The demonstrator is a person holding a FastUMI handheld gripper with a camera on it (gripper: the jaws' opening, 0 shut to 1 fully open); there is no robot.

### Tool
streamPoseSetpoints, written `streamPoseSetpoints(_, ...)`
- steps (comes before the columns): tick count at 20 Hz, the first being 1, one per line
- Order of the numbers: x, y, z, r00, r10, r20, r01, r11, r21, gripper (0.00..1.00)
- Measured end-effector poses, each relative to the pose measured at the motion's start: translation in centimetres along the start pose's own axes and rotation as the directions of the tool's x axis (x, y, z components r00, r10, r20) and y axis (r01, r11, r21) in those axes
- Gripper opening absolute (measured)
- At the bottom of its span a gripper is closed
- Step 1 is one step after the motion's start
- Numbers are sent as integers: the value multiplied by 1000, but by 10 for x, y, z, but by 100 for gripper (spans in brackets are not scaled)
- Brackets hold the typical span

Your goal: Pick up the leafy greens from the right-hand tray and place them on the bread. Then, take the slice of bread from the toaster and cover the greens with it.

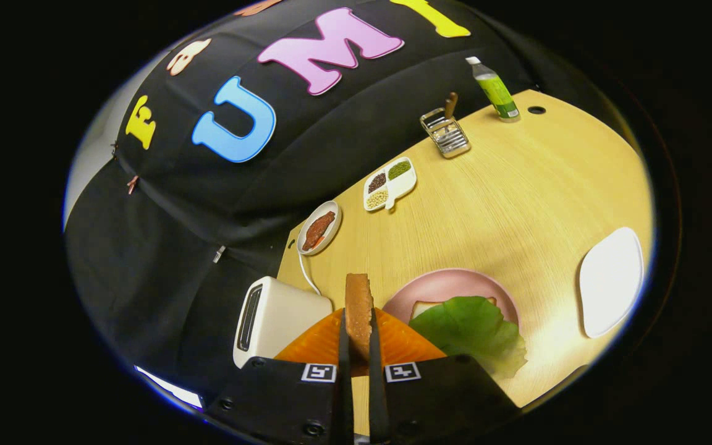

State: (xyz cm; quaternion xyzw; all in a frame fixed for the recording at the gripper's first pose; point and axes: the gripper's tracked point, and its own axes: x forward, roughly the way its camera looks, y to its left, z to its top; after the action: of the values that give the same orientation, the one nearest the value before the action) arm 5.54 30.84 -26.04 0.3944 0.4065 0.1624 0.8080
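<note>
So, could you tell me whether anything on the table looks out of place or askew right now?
Only one small thing: the lettuce leaf sits off-centre on the bread, draping over the pink plate's rim toward the tool. The tool holds the toast slice upright between its fingers. Nothing looks spilled or damaged.

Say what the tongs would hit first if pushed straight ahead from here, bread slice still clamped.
Probably bare table. The tongs are shut on the bread slice, pointing between toaster and pink plate; beyond lies the meat dish. Depth unclear.

Staged recording booth: black cloth wall (164, 247) behind a wooden table (517, 204) holding a toaster (272, 318) and food dishes (389, 183).
</note>
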Motion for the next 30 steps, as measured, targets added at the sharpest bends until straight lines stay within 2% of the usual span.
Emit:
streamPoseSetpoints(4, 15, -38, -14, 998, -62, 3, 61, 995, 79, 14)
streamPoseSetpoints(13, 22, -96, -39, 978, -204, -39, 203, 978, -40, 14)
streamPoseSetpoints(15, 26, -109, -43, 970, -238, -55, 234, 969, -78, 19)
streamPoseSetpoints(17, 23, -118, -33, 955, -289, -66, 280, 953, -117, 35)
streamPoseSetpoints(18, 21, -120, -34, 953, -294, -71, 283, 950, -136, 49)
streamPoseSetpoints(23, 23, -124, -27, 945, -320, -73, 283, 907, -314, 61)
streamPoseSetpoints(25, 23, -119, -25, 949, -304, -88, 260, 907, -332, 68)
streamPoseSetpoints(27, 22, -109, -23, 957, -279, -75, 239, 911, -335, 83)
streamPoseSetpoints(28, 18, -106, -20, 961, -272, -57, 236, 908, -346, 96)
streamPoseSetpoints(30, 11, -98, -14, 969, -246, -23, 221, 903, -369, 98)
